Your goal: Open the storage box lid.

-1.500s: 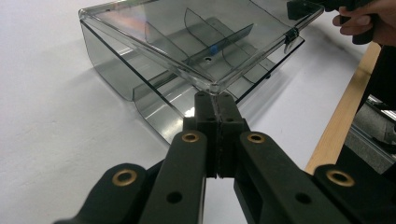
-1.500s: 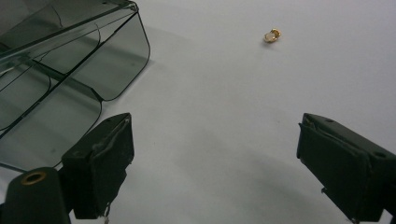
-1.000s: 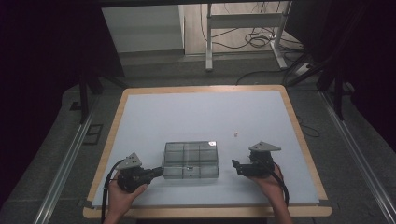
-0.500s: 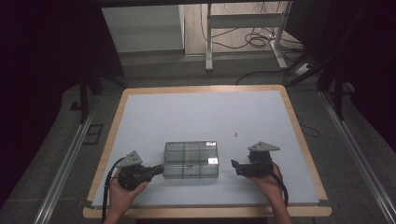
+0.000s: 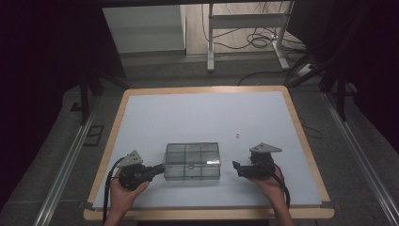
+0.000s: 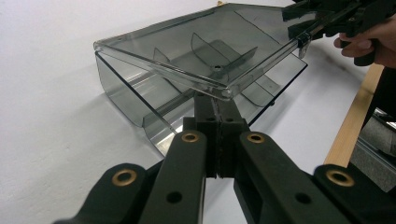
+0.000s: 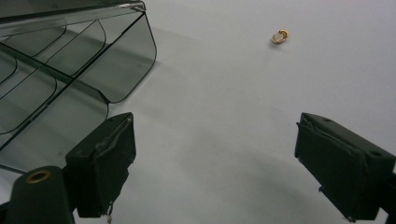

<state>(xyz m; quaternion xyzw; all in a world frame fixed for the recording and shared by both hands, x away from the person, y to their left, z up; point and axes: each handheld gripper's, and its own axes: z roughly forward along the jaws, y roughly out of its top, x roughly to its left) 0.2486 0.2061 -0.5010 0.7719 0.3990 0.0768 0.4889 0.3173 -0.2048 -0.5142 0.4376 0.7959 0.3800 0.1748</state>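
The left gripper's fingers are pressed flat together with nothing between them, their tips tucked just under the raised lid of the clear smoky box. The lid rests on top of the tips at one corner and is tilted up from the tray below, so the box stands part open on that side. In the high view the same gripper meets the box at its left end, near the front edge of the counter.

The right gripper's fingers stand wide apart and hold nothing; bare counter lies between them. In the high view this gripper sits just beside the right end of the box without touching it, also near the front edge.

Judged from this, the work is at an early stage: the lid is pried up but not swung fully back, and the small gold ring lies loose on the counter, behind the right gripper and toward the right edge, apart from the box. What seems left is to open the lid fully, pick up the ring, place it in a compartment and close the box.

Count: one box with one lid, its tray split by dividers into several compartments that look empty; one ring; two grippers.
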